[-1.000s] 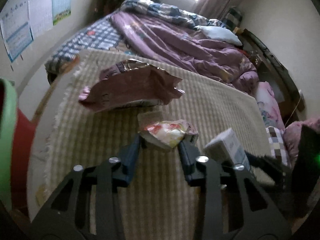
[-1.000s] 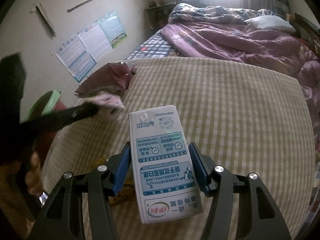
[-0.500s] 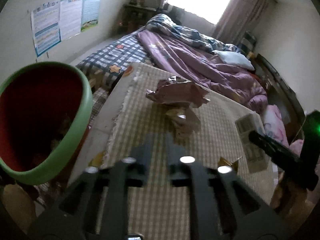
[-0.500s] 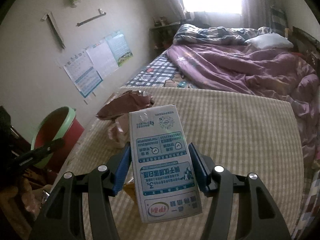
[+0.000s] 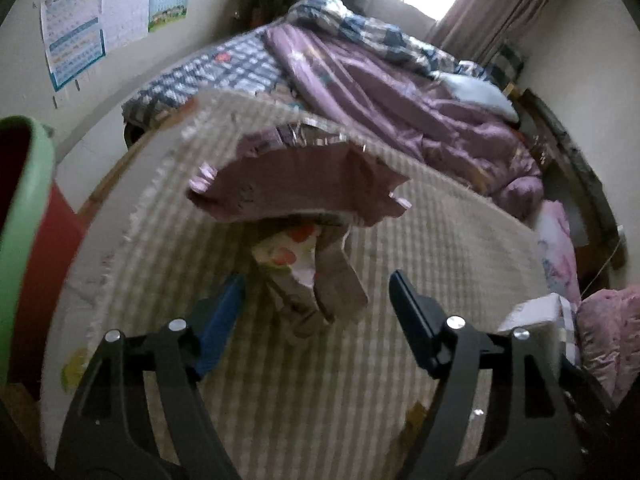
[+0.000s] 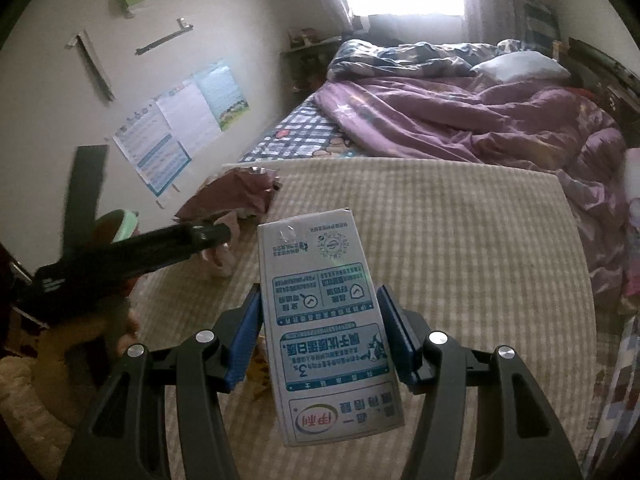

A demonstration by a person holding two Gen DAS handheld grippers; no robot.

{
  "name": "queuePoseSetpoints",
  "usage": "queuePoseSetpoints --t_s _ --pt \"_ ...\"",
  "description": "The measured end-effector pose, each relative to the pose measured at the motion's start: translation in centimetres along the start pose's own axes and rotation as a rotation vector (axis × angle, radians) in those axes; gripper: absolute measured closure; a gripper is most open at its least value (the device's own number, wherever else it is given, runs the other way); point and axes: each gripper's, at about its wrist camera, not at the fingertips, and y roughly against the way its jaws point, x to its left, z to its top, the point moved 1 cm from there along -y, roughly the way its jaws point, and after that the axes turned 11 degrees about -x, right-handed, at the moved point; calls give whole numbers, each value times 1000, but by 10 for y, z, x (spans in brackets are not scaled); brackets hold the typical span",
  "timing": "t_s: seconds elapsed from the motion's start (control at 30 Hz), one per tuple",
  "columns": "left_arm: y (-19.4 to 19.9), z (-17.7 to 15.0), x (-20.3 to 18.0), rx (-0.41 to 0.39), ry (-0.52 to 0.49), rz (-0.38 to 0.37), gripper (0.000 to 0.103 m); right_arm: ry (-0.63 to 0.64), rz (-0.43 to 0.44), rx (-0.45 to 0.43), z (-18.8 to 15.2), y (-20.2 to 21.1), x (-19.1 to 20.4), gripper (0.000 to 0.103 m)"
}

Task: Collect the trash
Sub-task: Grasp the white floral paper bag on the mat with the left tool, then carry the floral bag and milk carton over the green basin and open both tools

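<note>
Change: a second back the small wrapper [image 5: 304, 264] was pinched tight in the left gripper [image 5: 316, 300]; now the jaws have just been opening and it's seen loose between them, no pad pressing on it.
Left gripper: spread fairly wide over the checked rug [image 5: 460, 248], nothing gripped.
Small wrapper: crumpled, red and white print, blurred, right below the big purple foil bag [image 5: 304, 184].
Foil bag: torn open, lying on the rug near its far left corner.
Bin: red with a green rim [image 5: 24, 216], at the left edge, off the rug.
Right gripper: [image 6: 320, 332] clamped on a milk carton [image 6: 324, 320], held up over the rug, print upside down.
Background: unmade bed with purple duvet [image 6: 480, 120].
</note>
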Motion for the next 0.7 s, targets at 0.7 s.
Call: queuePoseSetpoints --t_s 0.7 --pt "155 -10 69 -256 -88 152 58 72 149 -42 14 2 68 48"
